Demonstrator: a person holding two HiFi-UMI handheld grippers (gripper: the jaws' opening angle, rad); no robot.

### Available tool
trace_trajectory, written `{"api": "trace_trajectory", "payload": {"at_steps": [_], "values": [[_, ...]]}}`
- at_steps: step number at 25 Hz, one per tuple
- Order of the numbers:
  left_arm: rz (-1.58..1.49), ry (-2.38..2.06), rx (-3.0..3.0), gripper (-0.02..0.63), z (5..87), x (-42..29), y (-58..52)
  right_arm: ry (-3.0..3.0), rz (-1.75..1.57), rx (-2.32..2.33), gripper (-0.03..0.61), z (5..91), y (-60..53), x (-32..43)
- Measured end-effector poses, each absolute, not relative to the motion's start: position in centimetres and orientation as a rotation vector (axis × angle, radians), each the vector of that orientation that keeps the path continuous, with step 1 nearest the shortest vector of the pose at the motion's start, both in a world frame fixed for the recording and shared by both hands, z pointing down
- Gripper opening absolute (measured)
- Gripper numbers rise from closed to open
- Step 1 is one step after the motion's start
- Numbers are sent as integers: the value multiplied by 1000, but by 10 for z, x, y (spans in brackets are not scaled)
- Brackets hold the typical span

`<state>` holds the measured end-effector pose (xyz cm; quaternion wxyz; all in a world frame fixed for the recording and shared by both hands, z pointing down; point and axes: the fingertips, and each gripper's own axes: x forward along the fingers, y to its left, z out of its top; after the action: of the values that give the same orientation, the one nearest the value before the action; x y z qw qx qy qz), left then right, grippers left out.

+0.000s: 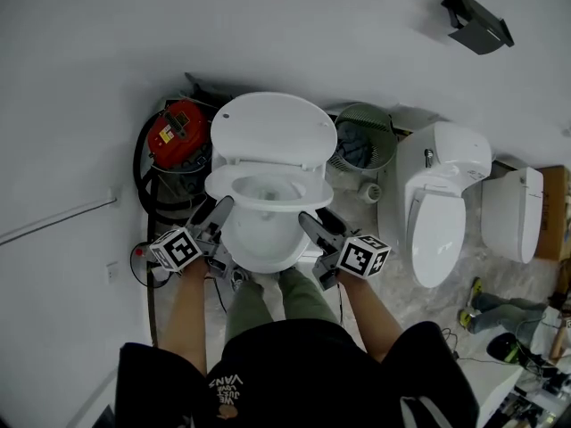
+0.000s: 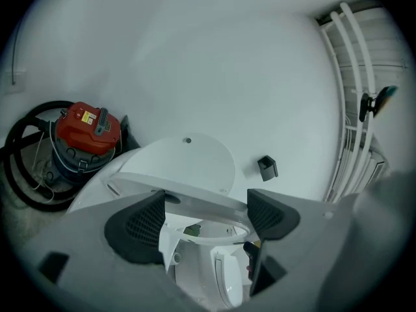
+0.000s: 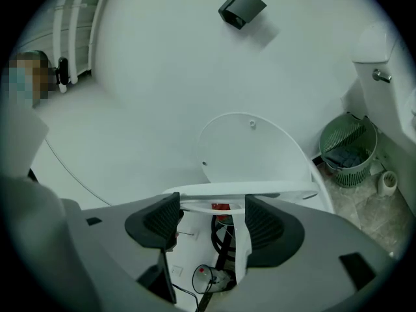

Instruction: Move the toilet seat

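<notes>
The white toilet point(image 1: 263, 243) stands in the middle with its lid point(image 1: 273, 130) upright against the wall. Its seat ring point(image 1: 268, 190) hangs a little above the bowl rim. My left gripper point(image 1: 214, 210) is at the ring's left side and my right gripper point(image 1: 314, 221) at its right side. In the left gripper view the seat ring point(image 2: 195, 197) runs slantwise across the tips of wide-apart jaws, with the left gripper point(image 2: 205, 213) open. In the right gripper view the seat ring point(image 3: 247, 189) lies level across the fingertips and reaches past them, with the right gripper point(image 3: 211, 216) open.
A red vacuum cleaner point(image 1: 178, 132) with a black hose sits left of the toilet. A green waste basket point(image 1: 361, 139) and a paper roll point(image 1: 370, 190) stand on its right. Beyond them are two more toilets point(image 1: 442, 203). A black box point(image 1: 477, 12) hangs on the wall.
</notes>
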<state>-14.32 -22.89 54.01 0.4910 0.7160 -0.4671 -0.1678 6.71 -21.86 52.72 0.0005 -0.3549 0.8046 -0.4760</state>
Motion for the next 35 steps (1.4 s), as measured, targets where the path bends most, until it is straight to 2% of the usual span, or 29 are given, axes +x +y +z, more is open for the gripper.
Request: {"api": "trace_trajectory", "payload": {"at_steps": [8, 11, 20, 28, 35], "values": [[-467, -1248, 1726, 397, 526, -146, -260, 2623, -1434, -1087, 313, 519, -249, 62], [-437, -1339, 1730, 414, 526, -154, -268, 2658, -1405, -1106, 310, 517, -261, 61], [-333, -1440, 1812, 410, 509, -161, -272, 2678, -1354, -1156, 295, 512, -299, 55], [-367, -1495, 1793, 356, 499, -168, -272, 2712, -1303, -1190, 288, 511, -335, 52], [-337, -1547, 1819, 278, 492, -168, -268, 2735, -1252, -1229, 264, 513, -357, 52]]}}
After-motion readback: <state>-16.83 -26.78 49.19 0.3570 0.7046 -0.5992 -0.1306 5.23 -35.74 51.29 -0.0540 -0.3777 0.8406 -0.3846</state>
